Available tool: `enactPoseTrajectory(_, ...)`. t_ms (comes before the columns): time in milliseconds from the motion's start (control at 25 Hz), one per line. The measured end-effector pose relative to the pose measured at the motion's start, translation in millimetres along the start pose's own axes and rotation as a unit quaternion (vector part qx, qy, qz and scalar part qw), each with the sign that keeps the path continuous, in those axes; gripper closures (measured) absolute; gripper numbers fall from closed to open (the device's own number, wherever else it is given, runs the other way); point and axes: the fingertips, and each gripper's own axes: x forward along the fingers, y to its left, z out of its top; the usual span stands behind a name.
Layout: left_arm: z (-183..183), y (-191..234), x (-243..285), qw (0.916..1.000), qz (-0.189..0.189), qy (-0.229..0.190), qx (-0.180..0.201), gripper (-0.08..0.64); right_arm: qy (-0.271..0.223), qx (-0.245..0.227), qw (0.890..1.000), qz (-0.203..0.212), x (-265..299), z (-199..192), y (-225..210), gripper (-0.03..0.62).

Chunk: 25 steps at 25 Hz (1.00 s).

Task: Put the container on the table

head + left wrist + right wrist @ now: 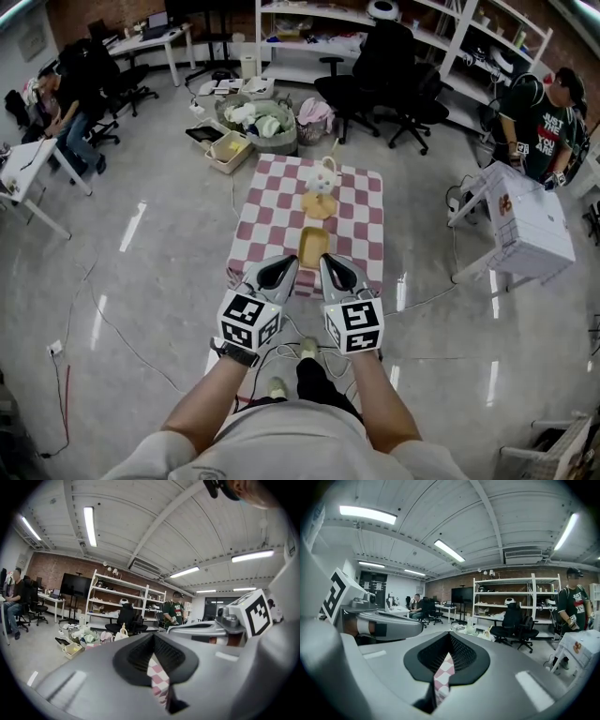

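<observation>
left gripper [277,272], right gripper [337,274] side by side at near edge of checked bench [267,211]; fingers [93,677] together on both, nothing held; yellow container [313,246] sits on bench just ahead; I judge placing done; next: stay clear, no nudging it.

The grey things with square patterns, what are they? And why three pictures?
They are hand-held grabbers. A person holds the left gripper and the right gripper, one in each hand. One picture comes from a camera on the person's head, looking down. The other two come from cameras riding on the grippers. Below stands a checked table. On it lie a yellow container and what looks like a white jug on a plate. Both pairs of jaws are closed and hold nothing.
</observation>
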Motion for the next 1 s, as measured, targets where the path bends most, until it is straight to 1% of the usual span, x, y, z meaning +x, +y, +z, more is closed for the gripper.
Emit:
enactPoseTrajectory(200, 27.0, -3.6, -13.9, 0.9997, 0.005, -0.022, 0.007, 0.554, -0.022, 0.018, 1.000, -0.002, -11.1, 22.3, -0.1, 0.583)
enactPoseTrajectory(320, 36.8, -6.5, -19.5, 0.9993, 0.005, -0.035, 0.010, 0.554, -0.034, 0.019, 0.999, -0.007, -17.1, 31.0, -0.8, 0.583)
enactPoseTrajectory(480, 42.8, -10.2, -24.8, 0.9991, 0.006, -0.041, 0.013, 0.554, -0.043, 0.020, 0.999, -0.010, -22.3, 37.8, 0.5, 0.583)
enactPoseTrajectory(800, 48.4, -13.5, -31.5, 0.9988, 0.008, -0.046, 0.017, 0.554, -0.041, 0.016, 0.999, -0.009, -26.4, 41.1, 7.7, 0.583)
enactPoseTrajectory(1000, 48.4, -14.5, -29.0, 0.9987, 0.010, -0.048, 0.018, 0.554, -0.039, 0.019, 0.999, -0.008, -25.7, 39.1, 5.0, 0.583)
